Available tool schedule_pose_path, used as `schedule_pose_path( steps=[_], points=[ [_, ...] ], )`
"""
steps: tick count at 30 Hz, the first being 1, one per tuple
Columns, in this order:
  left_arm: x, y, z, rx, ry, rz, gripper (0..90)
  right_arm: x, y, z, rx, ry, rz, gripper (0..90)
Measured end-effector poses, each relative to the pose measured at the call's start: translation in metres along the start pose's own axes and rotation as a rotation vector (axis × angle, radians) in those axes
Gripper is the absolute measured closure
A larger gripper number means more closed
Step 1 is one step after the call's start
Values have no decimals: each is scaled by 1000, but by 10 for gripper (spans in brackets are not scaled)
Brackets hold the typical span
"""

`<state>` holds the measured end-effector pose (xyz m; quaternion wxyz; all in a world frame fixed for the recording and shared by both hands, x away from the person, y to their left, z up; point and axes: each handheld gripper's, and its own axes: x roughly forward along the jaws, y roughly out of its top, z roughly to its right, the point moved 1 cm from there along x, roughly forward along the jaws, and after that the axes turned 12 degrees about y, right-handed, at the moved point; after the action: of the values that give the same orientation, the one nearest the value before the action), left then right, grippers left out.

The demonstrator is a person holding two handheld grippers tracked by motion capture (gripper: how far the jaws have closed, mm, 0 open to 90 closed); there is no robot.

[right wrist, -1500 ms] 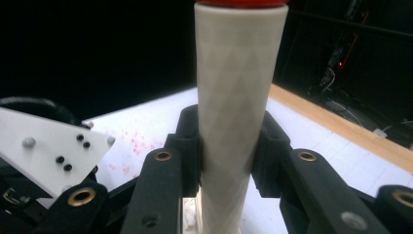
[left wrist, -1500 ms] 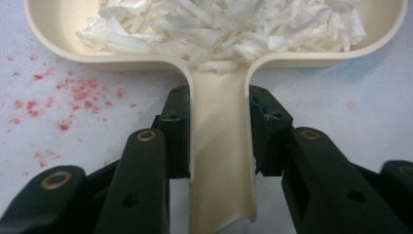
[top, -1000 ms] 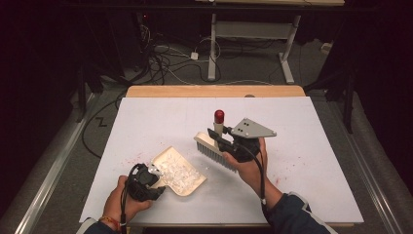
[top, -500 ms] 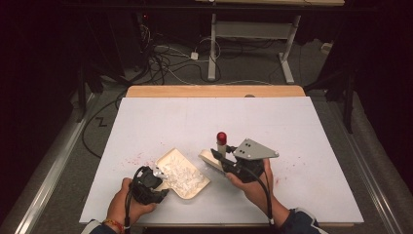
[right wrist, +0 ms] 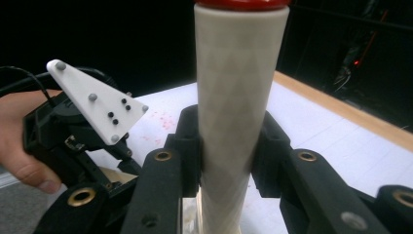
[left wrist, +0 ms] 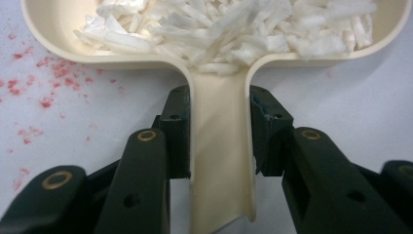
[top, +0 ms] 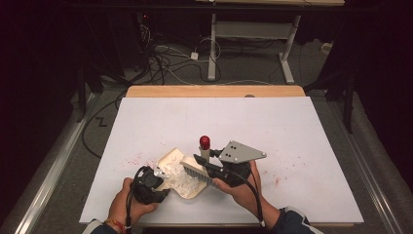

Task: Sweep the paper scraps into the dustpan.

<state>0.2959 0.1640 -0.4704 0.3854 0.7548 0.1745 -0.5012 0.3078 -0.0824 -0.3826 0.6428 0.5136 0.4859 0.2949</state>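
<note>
The left gripper [left wrist: 219, 141] is clamping the dustpan [top: 180, 175] handle; the right gripper [right wrist: 226, 146], at three o'clock, is gripping the brush [top: 200, 168] upright—keep the pan flat, sweep gently.

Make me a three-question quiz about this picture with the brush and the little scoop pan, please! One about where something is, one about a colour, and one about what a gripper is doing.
1. Where are the white shreds?
A. Inside the dustpan
B. On the floor
C. On top of the brush

2. What colour is the tip of the brush handle?
A. Blue
B. Red
C. Green

3. What is the left gripper doing?
A. Hanging open in the air
B. Squeezing the brush bristles
C. Clamped on the dustpan's handle

Answers:
1. A, the white shreds are heaped inside the cream dustpan, as the left gripper view shows.
2. B, the brush has a red cap at the top of its cream handle in the high view.
3. C, the left gripper has its two black jaws pressed on either side of the dustpan's handle, while the right gripper grips the brush handle.
</note>
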Motion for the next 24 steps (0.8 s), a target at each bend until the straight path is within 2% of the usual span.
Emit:
schedule_pose_path(
  steps=[6,11,18,21,24],
  points=[
    [-1,1,-1,-1,-9,5,633,-6,5,7,0,-8,21,698],
    [1,0,-4,-7,-20,6,633,-16,13,20,7,-24,59,698],
    [2,0,-5,-13,-25,7,628,-15,14,33,-3,-71,54,698],
    [2,0,-6,-22,-26,11,622,-7,9,39,36,-42,36,698],
    [3,0,-6,-24,-26,13,622,-1,1,37,86,44,33,698]
  ],
)
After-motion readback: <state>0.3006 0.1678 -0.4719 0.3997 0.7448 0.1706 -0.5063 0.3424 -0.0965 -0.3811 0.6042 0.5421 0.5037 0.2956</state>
